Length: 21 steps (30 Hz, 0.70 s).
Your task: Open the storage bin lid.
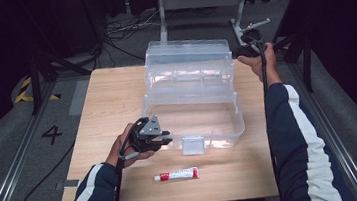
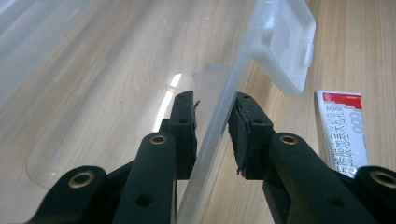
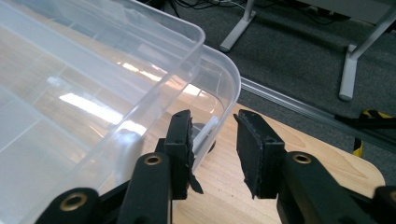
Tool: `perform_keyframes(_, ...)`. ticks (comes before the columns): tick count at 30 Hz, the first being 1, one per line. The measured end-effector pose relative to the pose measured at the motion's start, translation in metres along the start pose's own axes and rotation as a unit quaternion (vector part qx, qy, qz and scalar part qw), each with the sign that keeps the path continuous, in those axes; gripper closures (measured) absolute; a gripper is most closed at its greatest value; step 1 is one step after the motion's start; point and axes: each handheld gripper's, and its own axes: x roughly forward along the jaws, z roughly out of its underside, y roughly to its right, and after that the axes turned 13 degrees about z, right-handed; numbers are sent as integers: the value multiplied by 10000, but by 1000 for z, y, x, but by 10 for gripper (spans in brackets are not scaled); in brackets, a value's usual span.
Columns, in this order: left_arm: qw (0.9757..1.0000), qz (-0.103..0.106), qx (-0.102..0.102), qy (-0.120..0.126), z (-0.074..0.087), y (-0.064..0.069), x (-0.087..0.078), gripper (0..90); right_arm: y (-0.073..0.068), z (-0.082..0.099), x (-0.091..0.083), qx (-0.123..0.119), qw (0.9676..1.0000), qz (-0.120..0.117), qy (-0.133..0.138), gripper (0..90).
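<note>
From above, one clear plastic storage box [image 1: 193,114] with its lid [image 1: 187,59] raised sits mid-table [image 1: 115,92], one tube [image 1: 177,175] near the front edge. The left gripper [image 2: 212,114] pinches the box's front wall. The right gripper [image 3: 212,135] gapes beside the lid's corner, gripping nothing.

The person wears dark navy sleeves [image 1: 290,129] with white stripes, and each black claw [image 1: 167,143] has brass-coloured rivets and trails a black cable [image 1: 264,71].
</note>
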Motion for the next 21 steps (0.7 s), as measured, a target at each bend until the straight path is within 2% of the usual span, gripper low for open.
perform_keyframes(11,9999,-76,35,-72,-1,2,1,713,-7,18,-28,-216,9996,-70,150,654)
perform_keyframes(21,9999,-87,47,-94,-1,1,1,712,-1,35,-60,-297,9988,-134,358,646)
